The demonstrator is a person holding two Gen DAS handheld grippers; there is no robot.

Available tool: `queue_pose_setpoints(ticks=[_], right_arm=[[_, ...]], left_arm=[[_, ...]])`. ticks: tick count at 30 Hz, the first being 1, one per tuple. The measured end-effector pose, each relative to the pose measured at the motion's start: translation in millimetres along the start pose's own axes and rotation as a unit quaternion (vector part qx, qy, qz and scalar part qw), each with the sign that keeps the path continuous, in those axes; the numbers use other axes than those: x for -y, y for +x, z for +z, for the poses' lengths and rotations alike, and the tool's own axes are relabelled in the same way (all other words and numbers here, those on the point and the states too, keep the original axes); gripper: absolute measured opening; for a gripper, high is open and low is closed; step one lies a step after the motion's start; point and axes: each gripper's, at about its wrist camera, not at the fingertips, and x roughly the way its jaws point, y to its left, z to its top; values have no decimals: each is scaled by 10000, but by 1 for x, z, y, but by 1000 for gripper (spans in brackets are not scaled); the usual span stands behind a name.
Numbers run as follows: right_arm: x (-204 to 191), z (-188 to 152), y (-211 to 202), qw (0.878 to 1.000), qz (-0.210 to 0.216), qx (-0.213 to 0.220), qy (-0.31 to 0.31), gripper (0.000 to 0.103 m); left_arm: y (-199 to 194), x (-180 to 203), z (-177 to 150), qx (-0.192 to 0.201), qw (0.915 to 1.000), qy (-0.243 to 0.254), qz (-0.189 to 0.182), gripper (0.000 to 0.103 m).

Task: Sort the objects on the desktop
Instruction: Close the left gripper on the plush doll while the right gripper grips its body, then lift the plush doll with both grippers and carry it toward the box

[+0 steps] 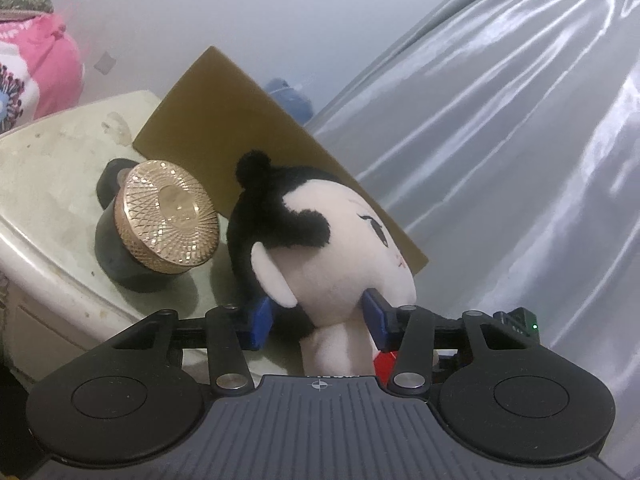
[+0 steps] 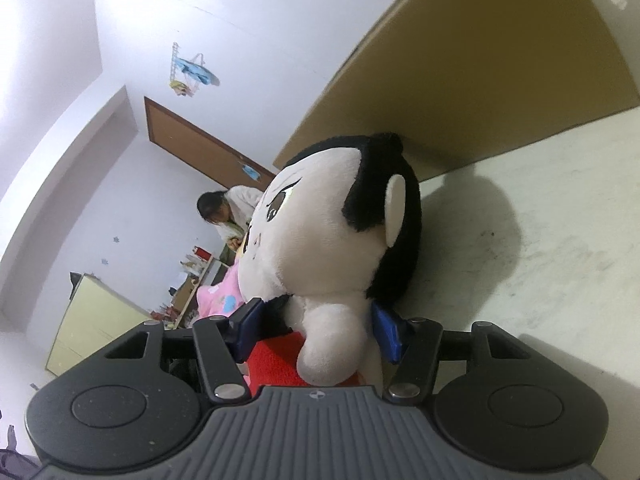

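The left gripper (image 1: 318, 318) has its blue pads against the neck of the plush doll (image 1: 340, 236), clamped on it, and the right gripper (image 2: 318, 326) pinches the same doll (image 2: 320, 240) from the other side at its neck and shoulders (red clothing shows below). The doll sits upright on the pale, stained desktop (image 1: 52, 176). Just beside it stands a dark jar with a gold faceted lid (image 1: 170, 222). Behind both leans a brown cardboard sheet (image 1: 224, 120), with silvery fabric (image 1: 500, 140) further off.
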Motion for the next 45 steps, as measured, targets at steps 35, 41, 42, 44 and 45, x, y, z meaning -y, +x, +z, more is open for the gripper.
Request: queue_pose_setpoints(ticks=[35, 41, 42, 44, 45], right_arm=[[-80, -2, -68, 9872, -22, 743, -1409, 63], [-87, 8, -72, 9835, -8, 833, -1608, 63], [-89, 9, -72, 9829, -9, 843, -1639, 63], [-92, 14, -72, 9817, -10, 875, -1689, 63], [-92, 17, -72, 9813, -11, 880, -1714, 63]], left_arm=[[-25, 49, 13, 477, 9942, 269, -926, 46], [-21, 54, 24, 520, 9933, 368, -967, 46], [-19, 54, 27, 530, 9930, 393, -982, 46], [-17, 54, 32, 534, 9927, 389, -1009, 46], [-15, 54, 34, 539, 9926, 395, -1017, 46]])
